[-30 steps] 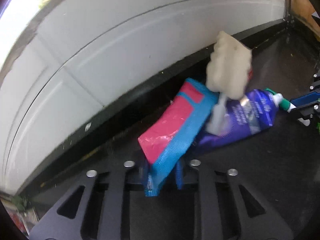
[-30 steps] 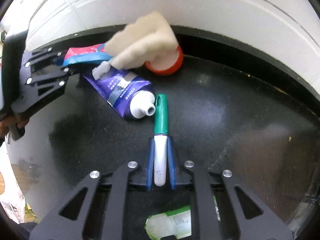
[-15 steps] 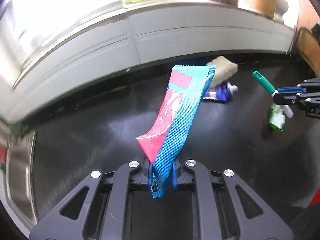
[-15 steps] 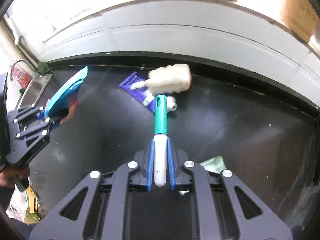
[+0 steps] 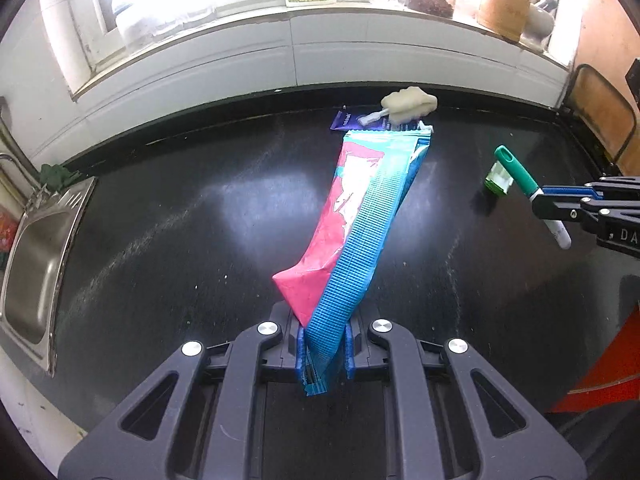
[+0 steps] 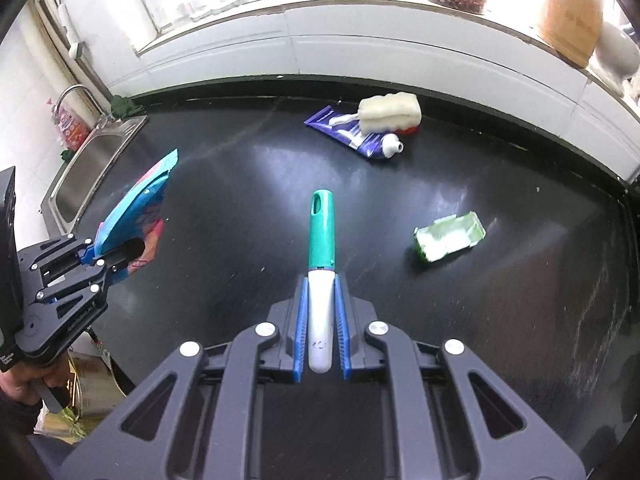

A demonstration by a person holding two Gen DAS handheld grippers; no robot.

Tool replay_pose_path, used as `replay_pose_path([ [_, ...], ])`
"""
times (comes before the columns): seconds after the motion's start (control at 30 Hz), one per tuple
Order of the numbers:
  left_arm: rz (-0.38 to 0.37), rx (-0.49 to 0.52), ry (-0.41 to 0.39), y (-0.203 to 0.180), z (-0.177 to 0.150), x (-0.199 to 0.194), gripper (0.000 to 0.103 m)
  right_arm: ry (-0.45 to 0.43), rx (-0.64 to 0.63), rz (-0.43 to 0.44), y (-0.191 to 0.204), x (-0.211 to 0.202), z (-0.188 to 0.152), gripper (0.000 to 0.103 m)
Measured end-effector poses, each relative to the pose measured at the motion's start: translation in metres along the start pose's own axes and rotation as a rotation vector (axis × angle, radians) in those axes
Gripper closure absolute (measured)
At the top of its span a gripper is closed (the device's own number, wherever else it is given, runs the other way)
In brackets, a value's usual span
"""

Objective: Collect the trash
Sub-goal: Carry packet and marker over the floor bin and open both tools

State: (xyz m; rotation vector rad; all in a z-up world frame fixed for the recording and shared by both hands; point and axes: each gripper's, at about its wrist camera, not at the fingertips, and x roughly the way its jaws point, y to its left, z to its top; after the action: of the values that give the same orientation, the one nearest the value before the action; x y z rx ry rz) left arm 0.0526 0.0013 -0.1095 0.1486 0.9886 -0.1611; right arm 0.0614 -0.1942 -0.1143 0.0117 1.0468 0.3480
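My left gripper (image 5: pixel 325 340) is shut on a pink and blue snack wrapper (image 5: pixel 360 216), held up over the black counter (image 5: pixel 180 232). The same wrapper (image 6: pixel 136 208) and left gripper (image 6: pixel 94 258) show at the left of the right wrist view. My right gripper (image 6: pixel 320 312) is shut on a white marker with a green cap (image 6: pixel 321 240); that marker (image 5: pixel 520 176) shows in the left wrist view too. On the counter lie a purple tube (image 6: pixel 352 132), a pale sponge brush (image 6: pixel 390 112) across it, a red cap (image 6: pixel 408 130) behind the sponge, and a crushed green carton (image 6: pixel 448 236).
A steel sink (image 5: pixel 32 256) is set into the counter's left end, with a tap (image 6: pixel 76 94) behind it. A white tiled ledge (image 5: pixel 320 44) at the back carries a bottle, jars and a wooden holder. Something red (image 5: pixel 608 368) stands low on the right.
Both grippers have lifted and drawn back from the tube and sponge, each carrying its item. The sink and window ledge have come into view. The left gripper has rolled.
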Motion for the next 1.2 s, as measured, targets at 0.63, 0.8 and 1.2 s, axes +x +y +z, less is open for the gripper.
replay_pose_path([
  [0.63,0.186,-0.226,-0.094,0.091,-0.063,-0.082,0.09,-0.019,-0.273,0.157,0.141,0.005,0.025,0.089],
  [0.8,0.332,-0.412,-0.076,0.149,-0.134,-0.125,0.09,0.029,-0.456,0.284,0.242,0.02,0.016,0.089],
  [1.2,0.535,-0.879,0.098,0.232,-0.34,-0.182,0.09,0.275,-0.795,0.548,0.464,0.062,-0.083,0.089],
])
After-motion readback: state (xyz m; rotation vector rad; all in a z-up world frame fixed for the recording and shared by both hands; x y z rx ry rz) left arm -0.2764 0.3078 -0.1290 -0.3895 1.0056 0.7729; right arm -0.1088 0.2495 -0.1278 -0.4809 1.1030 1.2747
